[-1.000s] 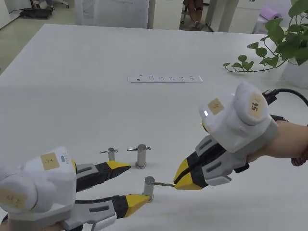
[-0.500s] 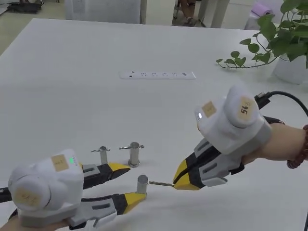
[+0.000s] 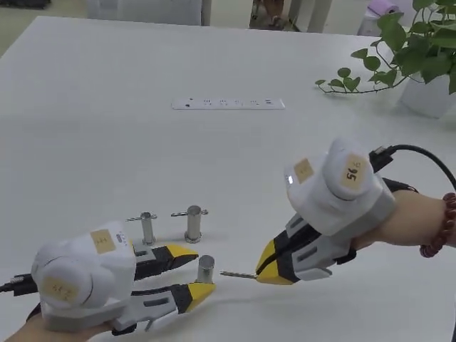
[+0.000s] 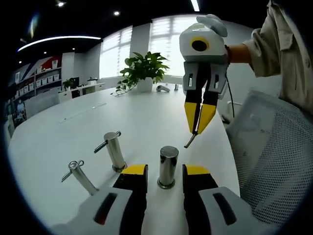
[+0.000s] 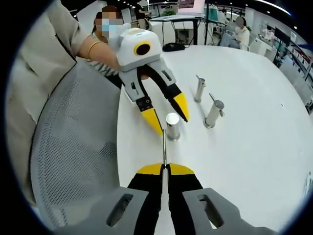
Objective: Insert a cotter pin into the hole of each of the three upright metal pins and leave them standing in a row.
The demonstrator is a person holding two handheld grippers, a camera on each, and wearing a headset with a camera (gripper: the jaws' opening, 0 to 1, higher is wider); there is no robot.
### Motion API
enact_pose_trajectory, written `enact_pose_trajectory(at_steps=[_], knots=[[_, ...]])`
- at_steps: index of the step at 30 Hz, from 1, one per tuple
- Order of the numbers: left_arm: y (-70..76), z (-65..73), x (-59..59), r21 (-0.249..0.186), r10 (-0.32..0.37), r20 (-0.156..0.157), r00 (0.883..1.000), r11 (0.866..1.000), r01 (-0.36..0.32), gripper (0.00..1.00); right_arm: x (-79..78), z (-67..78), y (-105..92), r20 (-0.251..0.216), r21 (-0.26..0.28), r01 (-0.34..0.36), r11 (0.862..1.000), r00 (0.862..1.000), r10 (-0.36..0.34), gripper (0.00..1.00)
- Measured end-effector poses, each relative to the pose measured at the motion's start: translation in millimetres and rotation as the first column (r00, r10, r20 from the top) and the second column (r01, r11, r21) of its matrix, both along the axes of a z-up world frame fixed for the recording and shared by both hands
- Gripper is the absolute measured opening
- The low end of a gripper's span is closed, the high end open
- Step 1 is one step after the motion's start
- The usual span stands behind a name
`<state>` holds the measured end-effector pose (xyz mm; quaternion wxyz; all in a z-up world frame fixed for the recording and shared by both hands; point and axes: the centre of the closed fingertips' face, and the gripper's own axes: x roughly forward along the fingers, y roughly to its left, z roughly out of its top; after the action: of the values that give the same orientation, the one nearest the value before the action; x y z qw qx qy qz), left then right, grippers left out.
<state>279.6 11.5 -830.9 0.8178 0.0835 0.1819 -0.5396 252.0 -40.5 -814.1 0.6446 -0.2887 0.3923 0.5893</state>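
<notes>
Three upright metal pins stand on the white table (image 3: 107, 128). The two far pins (image 3: 147, 226) (image 3: 193, 223) each carry a cotter pin through the top. The near pin (image 3: 205, 269) (image 4: 167, 166) (image 5: 172, 126) has none. My left gripper (image 3: 194, 271) (image 4: 165, 172) is open, its yellow tips on either side of the near pin with a gap on both sides. My right gripper (image 3: 265, 274) (image 5: 165, 169) is shut on a thin cotter pin (image 3: 239, 275) (image 5: 165, 149) (image 4: 190, 141), which points at the near pin's top and stops just short of it.
A white power strip (image 3: 228, 104) lies at mid-table. A leafy plant (image 3: 420, 50) in a white pot stands at the far right corner. A grey mesh chair (image 4: 274, 161) (image 5: 73, 147) is at the table's near edge.
The cotter pin's tip, which met the near pin a second ago, now sits a little back from it. The left gripper's tips have come up on both sides of that pin.
</notes>
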Motion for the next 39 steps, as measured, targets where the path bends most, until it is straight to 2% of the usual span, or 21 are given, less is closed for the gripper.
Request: enact_pose_trajectory(at_steps=[12, 20, 39], knots=[[-6.6, -4.4, -0.1, -0.009, -0.014, -0.012, 1.0, 1.0, 0.014, 0.12, 4.4, -4.6, 1.7, -0.015, -0.003, 0.03, 1.0, 0.999, -0.03, 0.03], [-7.1, -6.4, 0.0, -0.014, -0.007, -0.022, 1.0, 1.0, 0.007, 0.12, 5.9, -3.5, 5.0, -0.012, 0.004, 0.033, 0.999, 0.999, -0.033, 0.03], [-7.0, -6.6, 0.3, -0.004, -0.007, -0.017, 1.0, 1.0, 0.007, 0.12, 11.0, -0.1, 5.4, 0.014, 0.012, 0.02, 1.0, 1.0, -0.021, 0.02]])
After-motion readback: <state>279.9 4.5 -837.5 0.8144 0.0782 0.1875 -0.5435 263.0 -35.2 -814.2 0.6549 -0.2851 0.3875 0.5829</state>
